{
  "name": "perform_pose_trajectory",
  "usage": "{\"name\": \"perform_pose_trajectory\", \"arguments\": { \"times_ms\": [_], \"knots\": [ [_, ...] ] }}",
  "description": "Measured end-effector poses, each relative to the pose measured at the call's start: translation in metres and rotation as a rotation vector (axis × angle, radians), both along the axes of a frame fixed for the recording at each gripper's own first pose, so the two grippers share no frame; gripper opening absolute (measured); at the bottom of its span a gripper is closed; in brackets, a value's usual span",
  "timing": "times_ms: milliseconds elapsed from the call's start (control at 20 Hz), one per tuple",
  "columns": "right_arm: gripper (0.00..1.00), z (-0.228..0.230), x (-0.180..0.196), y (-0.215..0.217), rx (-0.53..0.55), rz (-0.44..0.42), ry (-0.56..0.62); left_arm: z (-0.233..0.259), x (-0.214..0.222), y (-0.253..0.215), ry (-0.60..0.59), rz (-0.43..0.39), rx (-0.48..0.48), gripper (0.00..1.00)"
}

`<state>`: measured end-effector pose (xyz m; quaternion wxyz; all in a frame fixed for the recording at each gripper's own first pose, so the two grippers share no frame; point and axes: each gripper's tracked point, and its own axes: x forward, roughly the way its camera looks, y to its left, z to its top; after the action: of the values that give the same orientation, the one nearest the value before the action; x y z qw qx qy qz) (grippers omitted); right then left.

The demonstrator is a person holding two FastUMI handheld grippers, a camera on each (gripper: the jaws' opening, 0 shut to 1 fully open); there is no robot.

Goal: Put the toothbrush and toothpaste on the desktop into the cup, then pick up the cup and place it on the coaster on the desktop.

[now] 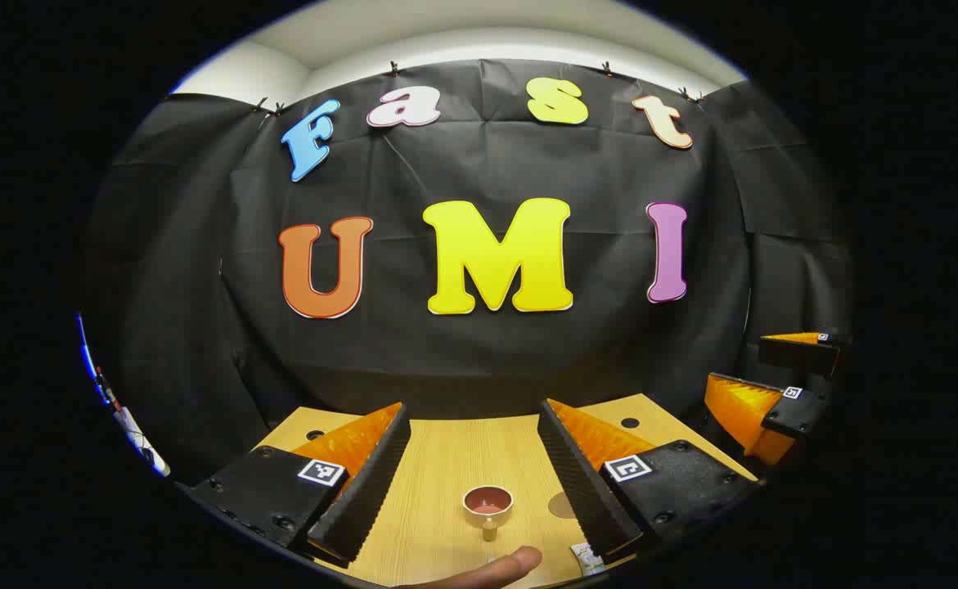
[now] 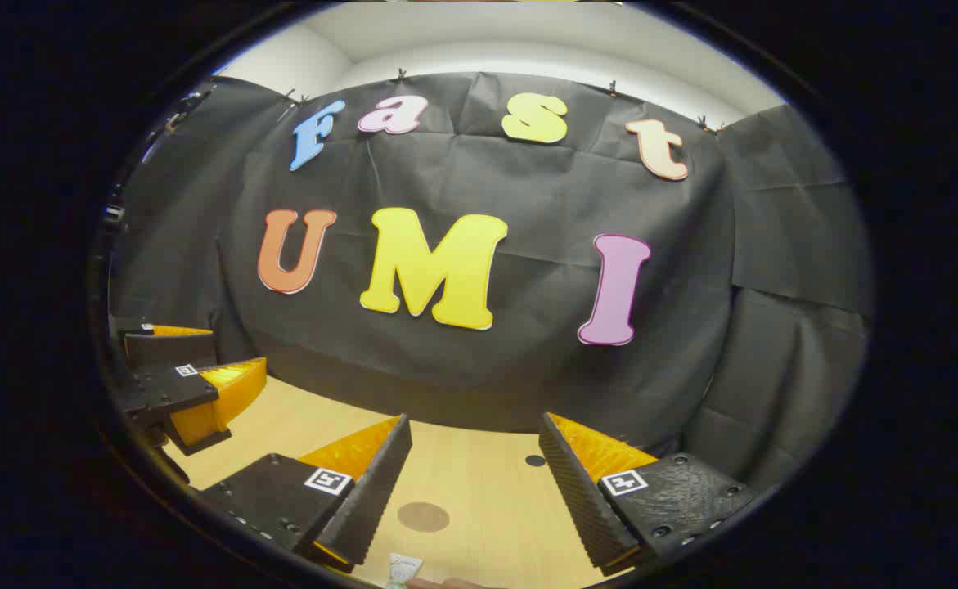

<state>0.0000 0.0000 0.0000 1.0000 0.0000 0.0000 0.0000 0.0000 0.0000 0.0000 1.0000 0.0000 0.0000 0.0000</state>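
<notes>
Two open grippers, left (image 1: 474,462), right (image 2: 474,483), wooden desktop (image 1: 446,458), cup (image 1: 487,501), coaster (image 2: 423,516)

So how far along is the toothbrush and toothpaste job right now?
Nothing looks done yet. The cup stands on the desktop, apart from the round coaster. Nothing is in hand: the left gripper and right gripper both hang open above the wood. A tube end, likely the toothpaste, lies at the near edge. All steps remain: loading the cup, then moving it onto the coaster.
</notes>
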Motion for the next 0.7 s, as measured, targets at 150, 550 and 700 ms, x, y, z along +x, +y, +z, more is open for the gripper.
{"name": "perform_pose_trajectory", "arguments": {
  "times_ms": [150, 550, 700],
  "knots": [
    [0.97, -0.002, 0.005, -0.005, 0.018, -0.015, 0.012, 0.003, 0.003, -0.001, -0.013, -0.001, 0.012, 0.99],
    [0.95, -0.011, 0.014, -0.004, 0.015, -0.027, 0.035, -0.005, 0.010, 0.005, 0.004, -0.001, 0.023, 0.99],
    [0.95, -0.014, 0.015, -0.002, 0.015, -0.026, 0.041, -0.008, 0.010, 0.006, 0.011, -0.002, 0.026, 0.99]
  ]
}}
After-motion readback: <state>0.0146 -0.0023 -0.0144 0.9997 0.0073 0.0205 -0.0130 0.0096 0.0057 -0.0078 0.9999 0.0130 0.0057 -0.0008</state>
